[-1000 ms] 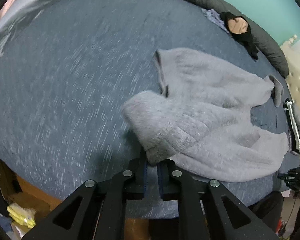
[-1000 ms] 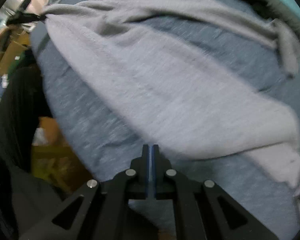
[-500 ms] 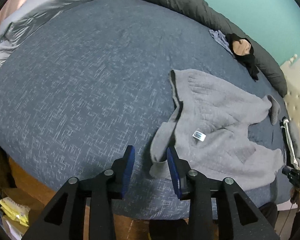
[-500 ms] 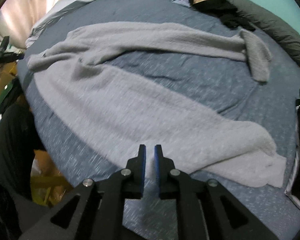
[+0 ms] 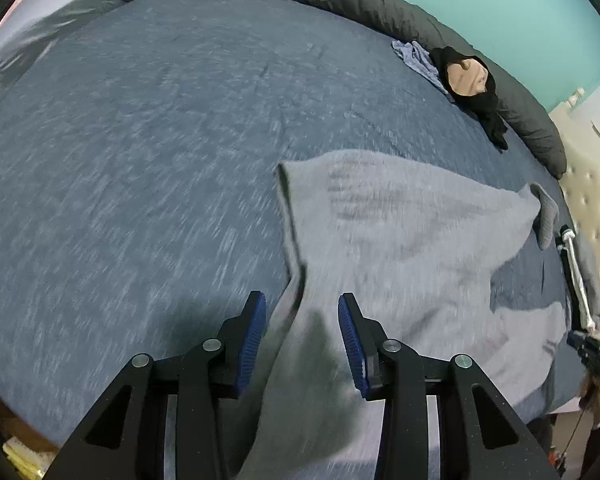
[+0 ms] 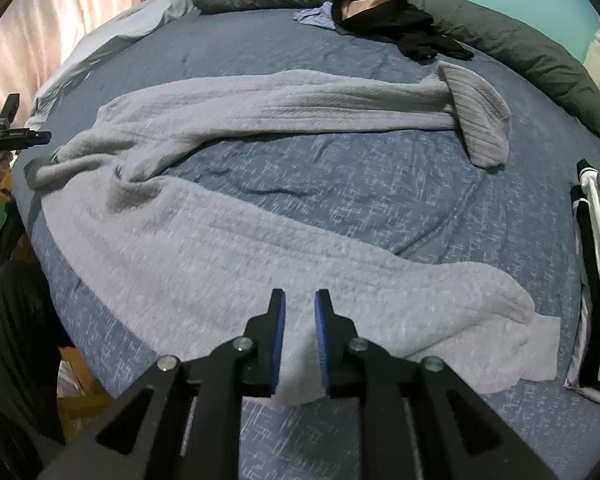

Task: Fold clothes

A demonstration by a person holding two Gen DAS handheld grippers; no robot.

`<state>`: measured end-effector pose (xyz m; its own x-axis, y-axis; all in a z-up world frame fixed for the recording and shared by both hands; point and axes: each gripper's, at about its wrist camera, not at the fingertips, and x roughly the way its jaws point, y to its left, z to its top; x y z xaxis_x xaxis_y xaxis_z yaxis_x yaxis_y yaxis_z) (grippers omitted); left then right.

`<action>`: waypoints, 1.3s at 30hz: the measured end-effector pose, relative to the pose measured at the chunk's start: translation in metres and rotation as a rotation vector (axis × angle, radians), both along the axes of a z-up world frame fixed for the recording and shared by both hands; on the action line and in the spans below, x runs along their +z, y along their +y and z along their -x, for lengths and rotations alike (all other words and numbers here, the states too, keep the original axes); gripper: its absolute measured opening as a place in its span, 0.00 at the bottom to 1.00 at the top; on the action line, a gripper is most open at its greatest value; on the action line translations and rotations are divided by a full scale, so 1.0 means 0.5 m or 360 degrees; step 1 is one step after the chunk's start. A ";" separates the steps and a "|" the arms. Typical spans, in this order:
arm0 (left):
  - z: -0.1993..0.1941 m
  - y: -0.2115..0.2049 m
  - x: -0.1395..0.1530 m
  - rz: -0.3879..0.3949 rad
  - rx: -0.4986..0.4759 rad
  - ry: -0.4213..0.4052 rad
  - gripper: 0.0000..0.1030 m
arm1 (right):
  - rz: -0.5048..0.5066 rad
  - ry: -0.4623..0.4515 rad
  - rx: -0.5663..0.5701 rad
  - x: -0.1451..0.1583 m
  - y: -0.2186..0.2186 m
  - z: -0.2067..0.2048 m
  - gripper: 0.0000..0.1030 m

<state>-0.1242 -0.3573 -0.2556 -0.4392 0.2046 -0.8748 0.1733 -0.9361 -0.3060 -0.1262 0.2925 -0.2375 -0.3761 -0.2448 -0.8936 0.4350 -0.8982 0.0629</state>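
Black garment (image 6: 400,28) lies beyond grey sweater (image 6: 220,248).

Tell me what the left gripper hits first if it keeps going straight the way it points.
Most likely the grey sweater: the open left gripper has the sweater's near edge lying between its fingers, directly ahead, with the blue bedspread beneath. The picture is blurred, so depth is uncertain.

- The left gripper (image 5: 302,334) is hovering with jaws spread wide, pointing toward 12 o'clock.
- The right gripper (image 6: 300,334) is hovering with jaws slightly parted, empty.
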 end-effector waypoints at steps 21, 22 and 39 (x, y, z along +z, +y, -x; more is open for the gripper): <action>0.223 -0.010 -0.104 -0.0105 0.0041 -0.0005 0.32 | 0.0106 -0.0071 -0.0018 -0.063 -0.036 0.126 0.14; 0.225 -0.010 -0.106 -0.0112 0.0036 -0.0006 0.29 | 0.0111 -0.0073 -0.0020 -0.066 -0.037 0.128 0.14; 0.228 -0.021 -0.120 -0.0146 0.0027 0.0033 0.25 | 0.0134 -0.0112 -0.0042 -0.086 -0.040 0.127 0.14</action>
